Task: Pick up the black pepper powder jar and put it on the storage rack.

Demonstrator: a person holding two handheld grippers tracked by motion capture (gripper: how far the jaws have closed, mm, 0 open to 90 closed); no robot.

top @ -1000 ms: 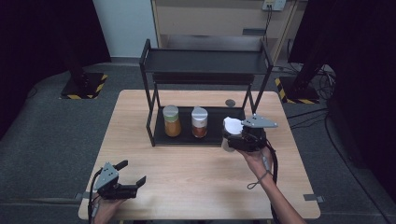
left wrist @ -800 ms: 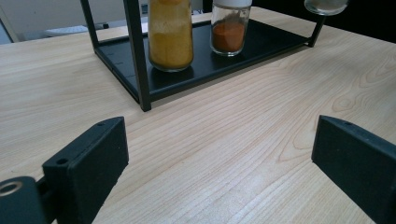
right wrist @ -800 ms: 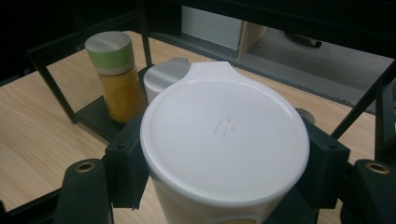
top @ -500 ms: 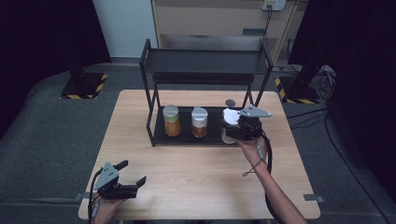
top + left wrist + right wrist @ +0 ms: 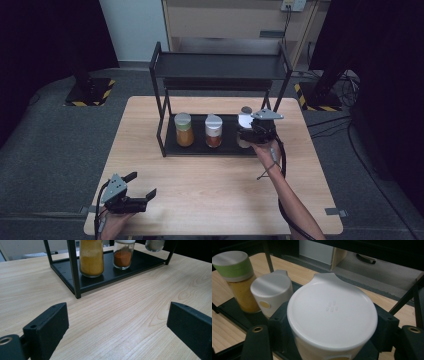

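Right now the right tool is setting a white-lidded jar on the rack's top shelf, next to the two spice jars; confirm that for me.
Not the top shelf. The right tool holds the white-lidded jar at the bottom shelf of the rack, beside the two spice jars standing there. The high view shows it: the top shelf carries nothing. The rest is right.

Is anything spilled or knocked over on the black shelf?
Nothing stands out. The yellow-spice jar with the green band and the white-lidded red-spice jar stand upright on the black metal rack; the right gripper holds a white-lidded jar upright.
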